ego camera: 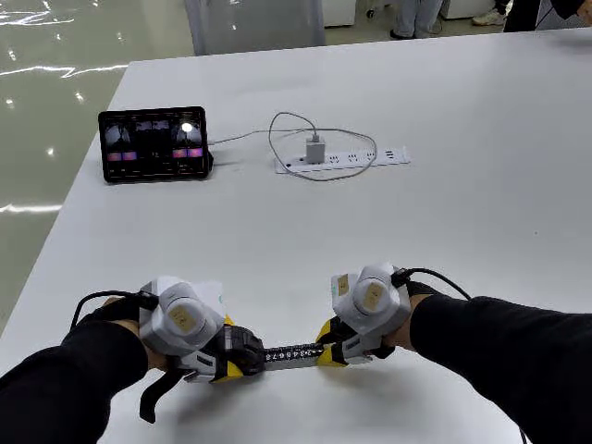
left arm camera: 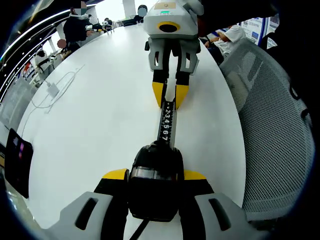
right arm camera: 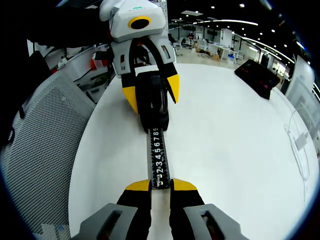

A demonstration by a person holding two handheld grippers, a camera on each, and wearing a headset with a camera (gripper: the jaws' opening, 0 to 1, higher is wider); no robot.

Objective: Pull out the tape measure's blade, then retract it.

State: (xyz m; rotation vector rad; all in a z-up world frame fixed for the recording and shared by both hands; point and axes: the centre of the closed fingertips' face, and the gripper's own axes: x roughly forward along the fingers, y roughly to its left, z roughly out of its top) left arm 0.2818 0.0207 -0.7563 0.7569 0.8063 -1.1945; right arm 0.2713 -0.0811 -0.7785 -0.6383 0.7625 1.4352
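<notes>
Tape measure case: clamped by left gripper at bench's near edge. Blade: tip pinched by right gripper; draw straight, level, case steady.

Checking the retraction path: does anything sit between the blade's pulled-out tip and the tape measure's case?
Nothing visible does. The blade runs bare over the white table from the right gripper, shut on its tip, straight into the tape measure case held by the left gripper. The tablet and power strip lie well away.
</notes>
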